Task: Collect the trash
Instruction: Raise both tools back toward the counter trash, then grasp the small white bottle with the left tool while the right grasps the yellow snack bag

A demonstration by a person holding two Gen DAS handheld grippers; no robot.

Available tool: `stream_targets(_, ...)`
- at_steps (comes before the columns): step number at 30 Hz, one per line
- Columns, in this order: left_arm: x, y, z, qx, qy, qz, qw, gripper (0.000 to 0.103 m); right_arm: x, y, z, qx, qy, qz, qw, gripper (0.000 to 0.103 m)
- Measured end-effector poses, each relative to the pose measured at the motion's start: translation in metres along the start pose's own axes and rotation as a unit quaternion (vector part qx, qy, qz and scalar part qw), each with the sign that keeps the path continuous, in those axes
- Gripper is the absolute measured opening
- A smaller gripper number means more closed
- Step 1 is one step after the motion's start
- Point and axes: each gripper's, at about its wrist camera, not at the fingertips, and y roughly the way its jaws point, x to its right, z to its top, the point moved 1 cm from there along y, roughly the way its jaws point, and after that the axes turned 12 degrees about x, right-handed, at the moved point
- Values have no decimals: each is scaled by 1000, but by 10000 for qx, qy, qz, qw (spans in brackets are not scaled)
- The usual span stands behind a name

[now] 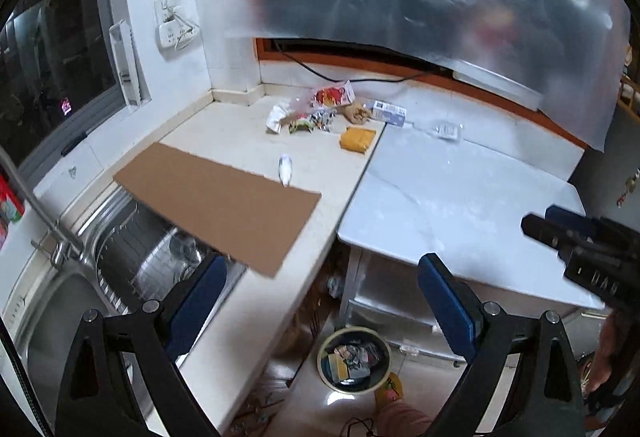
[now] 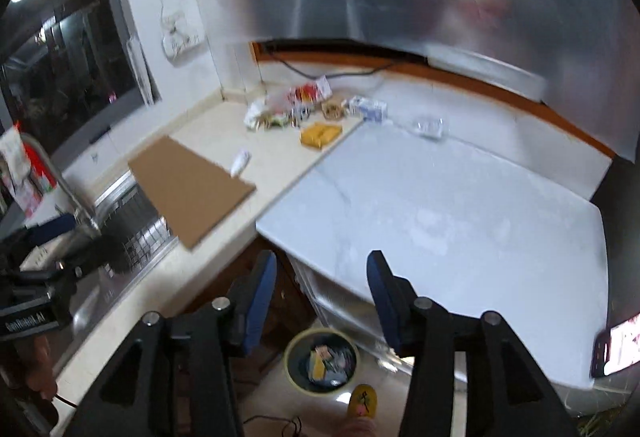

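Left wrist view: left gripper [image 1: 320, 301] is seen spread wide, nothing between the blue pads [image 1: 200, 301], held high over the counter edge. Trash pile [image 1: 320, 109] is located at the far back corner of the cream counter [image 1: 248, 301]: red/white snack bag [image 1: 334, 95], crumpled white wrapper [image 1: 277, 117], yellow packet [image 1: 357, 138], white/blue carton [image 1: 388, 112]. Small white tube [image 1: 285, 165] is seen just at the far edge of a brown cardboard sheet [image 1: 216, 197], which is laid partly over the steel sink [image 1: 132, 261]. White table [image 1: 460, 205] is butted against the counter on the right. Trash bin [image 1: 354, 359] is seen on the floor below, w/ rubbish already inside. Right gripper [image 1: 560, 233] is partly seen at the right edge; its state can't be told here

Right wrist view: right gripper [image 2: 322, 285] is seen part spread, jaws empty, above the gap btw counter and table. Trash bin [image 2: 322, 359] is seen directly below btw the fingers. Trash pile [image 2: 300, 109] is well apart, at the back corner. Phone [image 2: 618, 351], screen lit, is seen at the table's near right edge
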Motion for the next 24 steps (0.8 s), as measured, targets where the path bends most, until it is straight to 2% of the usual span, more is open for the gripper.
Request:
stream_targets(4,-11,33,26,59,-10,136,9999,95,5,31,36,-52,40,200,9998,53)
stream_targets(6,-19,55,42,51,-10,270,9996,95,9,60,56,-108,69,317,9994,53)
stream_targets(10,-33,118,67,-179,-71,394,9990,95,13,122,87,-318,161,463,9983,54)
stream_targets(14,-45,187,79,-499,-173,416,9977,95,18,196,102,-625,331,572,9959,54)
stream_targets(19,-51,273,75,-900,-301,434,9945,94,28,291,107,-1027,525,566,9917,54)
stream_targets(24,-59,344,58,-1386,-618,448,9874,81,37,364,99,-1449,785,558,9847,54)
